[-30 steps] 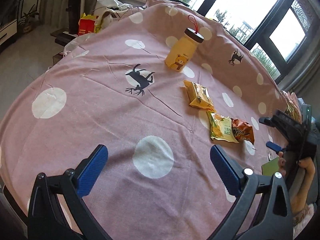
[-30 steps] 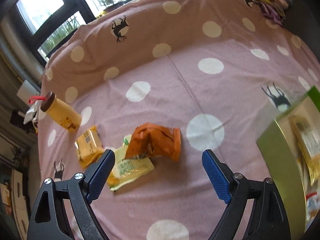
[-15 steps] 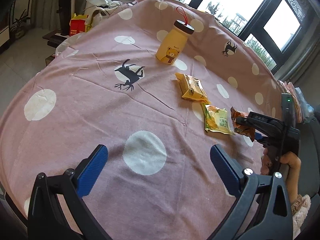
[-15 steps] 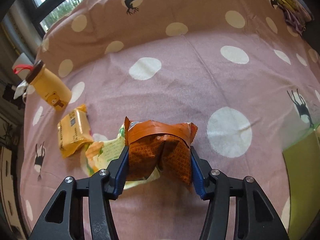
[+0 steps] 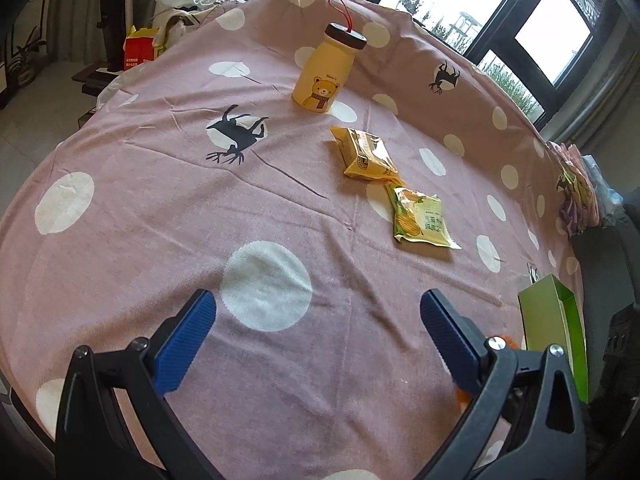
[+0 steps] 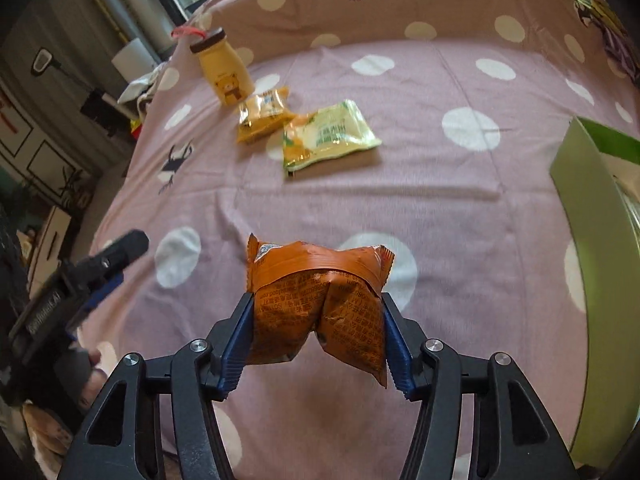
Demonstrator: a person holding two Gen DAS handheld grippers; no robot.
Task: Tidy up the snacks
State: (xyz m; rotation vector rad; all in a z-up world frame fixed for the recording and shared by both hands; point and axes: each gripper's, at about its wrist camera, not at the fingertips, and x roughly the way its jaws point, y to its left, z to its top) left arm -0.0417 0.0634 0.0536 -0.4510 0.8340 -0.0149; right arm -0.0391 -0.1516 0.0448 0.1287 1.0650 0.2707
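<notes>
Pink dotted cloth tabletop (image 6: 460, 208): crinkled orange foil packet (image 6: 320, 300) pinched in right gripper (image 6: 318, 334) ribbed blue fingers (image 6: 236, 354), which just eased slightly; left gripper (image 5: 318, 340) fingers spread, empty.

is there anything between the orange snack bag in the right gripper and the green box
Nothing visible. The right gripper holds the orange snack bag above bare tablecloth; the green box is off to its right.

Both wrist cameras look steeply down, sharing the spotted cloth (image 5: 280, 208).
</notes>
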